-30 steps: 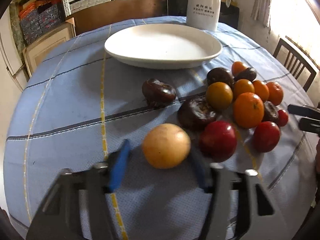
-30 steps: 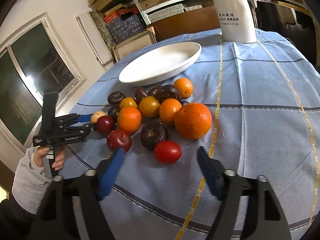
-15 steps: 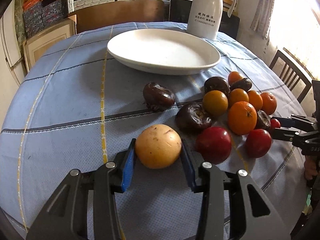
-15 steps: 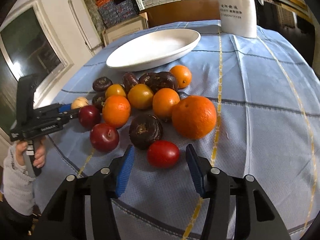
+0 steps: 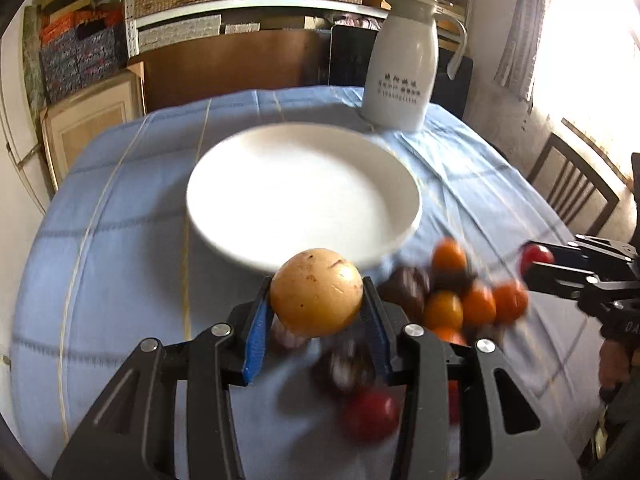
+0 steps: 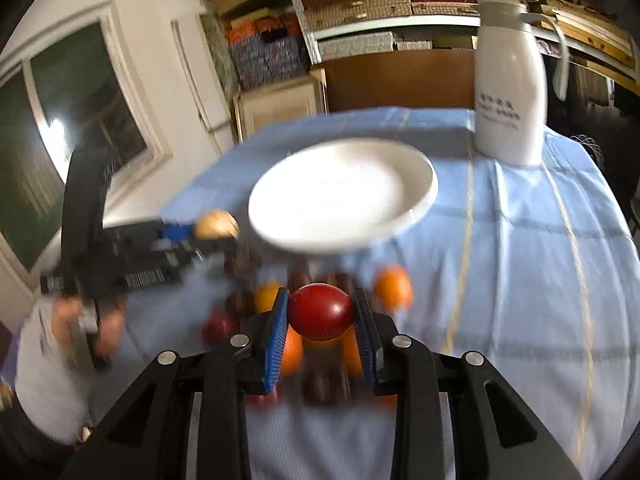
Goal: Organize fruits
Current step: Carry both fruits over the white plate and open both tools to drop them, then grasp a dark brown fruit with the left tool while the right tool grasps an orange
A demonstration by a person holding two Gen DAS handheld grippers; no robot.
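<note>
- Leftmost, a yellow-brown fruit (image 5: 316, 293) is clamped between the blue pads of the left hand-held gripper (image 5: 316, 312), raised above the table (image 5: 120, 248), just before the near rim of the white plate (image 5: 304, 196).
- Centrally, the remaining fruit pile (image 5: 460, 304) is seen blurred on the blue cloth, beside the plate.
- Rightward, a red fruit (image 6: 321, 311) is gripped by the closed right hand-held gripper (image 6: 321, 320), lifted above the pile.
- Behind the plate, a white jug (image 6: 510, 92) is set upright.

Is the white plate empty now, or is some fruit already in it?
Empty. The white plate shows only a bare surface in both views; no fruit lies inside.
</note>
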